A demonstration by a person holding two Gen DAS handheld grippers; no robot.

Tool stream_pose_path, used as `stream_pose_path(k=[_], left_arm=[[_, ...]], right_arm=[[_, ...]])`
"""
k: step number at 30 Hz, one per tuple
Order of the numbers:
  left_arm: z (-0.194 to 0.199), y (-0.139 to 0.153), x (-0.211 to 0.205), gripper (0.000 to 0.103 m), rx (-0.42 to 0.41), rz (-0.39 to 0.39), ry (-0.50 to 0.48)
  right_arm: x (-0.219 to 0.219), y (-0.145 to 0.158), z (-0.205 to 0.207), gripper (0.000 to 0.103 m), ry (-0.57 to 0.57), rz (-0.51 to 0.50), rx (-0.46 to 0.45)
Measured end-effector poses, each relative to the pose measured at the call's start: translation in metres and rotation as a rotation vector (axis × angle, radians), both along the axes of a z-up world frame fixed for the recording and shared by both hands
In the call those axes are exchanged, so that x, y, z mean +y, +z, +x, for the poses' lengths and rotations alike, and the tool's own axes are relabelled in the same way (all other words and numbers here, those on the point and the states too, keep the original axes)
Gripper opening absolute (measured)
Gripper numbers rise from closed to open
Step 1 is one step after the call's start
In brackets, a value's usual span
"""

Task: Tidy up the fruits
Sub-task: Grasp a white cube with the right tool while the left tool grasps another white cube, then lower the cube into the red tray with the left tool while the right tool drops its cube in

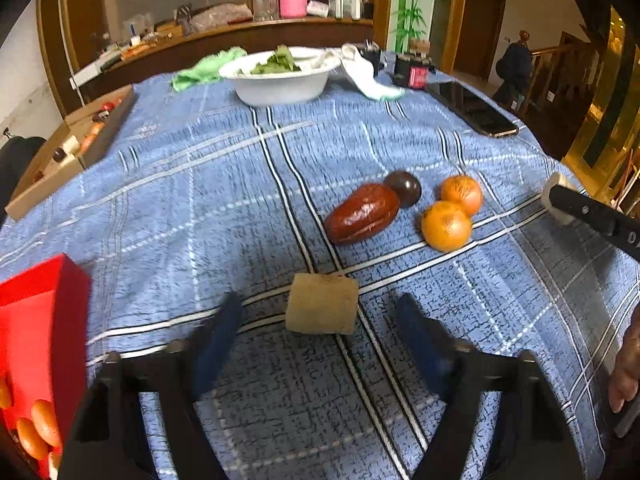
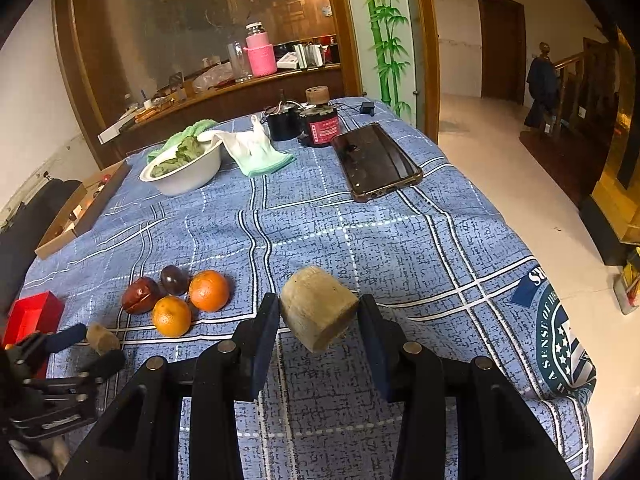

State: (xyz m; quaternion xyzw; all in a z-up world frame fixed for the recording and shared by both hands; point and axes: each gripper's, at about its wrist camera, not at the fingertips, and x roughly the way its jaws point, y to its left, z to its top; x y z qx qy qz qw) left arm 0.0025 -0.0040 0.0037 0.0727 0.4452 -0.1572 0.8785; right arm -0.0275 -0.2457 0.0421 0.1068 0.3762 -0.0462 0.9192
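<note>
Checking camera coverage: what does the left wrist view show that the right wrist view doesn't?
Left wrist only: small orange fruits inside the red box, and a hand at the right edge.

Right wrist only: the tan cylindrical chunk clamped in the right hand-held gripper, and the round emblem printed on the blue plaid tablecloth.

Both: two oranges, the oblong reddish-brown fruit, the dark round fruit, the white bowl of greens, the phone, and a second tan chunk between the left hand-held gripper fingers.

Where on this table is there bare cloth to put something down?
The widest bare patch of blue cloth lies between the white bowl, the phone and the oranges. The near right side by the printed emblem is bare too. It is crowded around the fruit cluster, and by the red box.
</note>
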Motion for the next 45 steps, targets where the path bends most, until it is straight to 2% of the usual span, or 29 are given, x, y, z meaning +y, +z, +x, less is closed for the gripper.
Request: stream_pose_path(k=[1,2,9,18,21,25,28,31,33,38,45], left_arm=[[-0.001,0.003,0.000,0.048,-0.018,0.008,0.000],[-0.001,0.004,0.000,0.030,-0.013,0.000,-0.006],[-0.016,0.018,0.010,0.030,-0.020,-0.073,0.001],[-0.055,0.048,0.049,0.030,-0.089,-0.159,0.073],[-0.072,0.058,0.076,0.030,-0.124,-0.173,0.114],[-0.094,0.068,0.128,0.030,-0.142,-0.245,0.197],[-0.107,0.073,0.164,0.031,-0.147,-0.268,0.253],[-0.120,0.078,0.201,0.031,-0.167,-0.279,0.316],[-0.125,0.079,0.223,0.031,-0.175,-0.294,0.361],[-0.131,0.068,0.268,0.031,-0.150,-0.345,0.468],[-0.135,0.049,0.289,0.031,-0.116,-0.333,0.515]], right_arm=[[0.000,0.000,0.000,0.043,0.001,0.002,-0.001],[0.000,0.000,0.000,0.043,0.000,0.000,0.000],[-0.004,-0.002,0.001,0.043,-0.012,0.005,0.006],[-0.006,-0.004,0.001,0.043,-0.022,0.004,-0.001],[-0.009,-0.005,0.002,0.043,-0.038,0.018,-0.002],[-0.012,-0.004,-0.001,0.043,-0.055,0.017,-0.011],[-0.008,-0.001,-0.006,0.043,-0.043,0.031,-0.018],[0.002,0.006,-0.016,0.043,0.025,0.147,-0.023],[0.022,0.014,-0.023,0.044,0.090,0.202,-0.023],[0.099,0.042,-0.027,0.044,0.276,0.188,-0.023],[0.221,0.048,-0.023,0.044,0.517,0.164,0.034]])
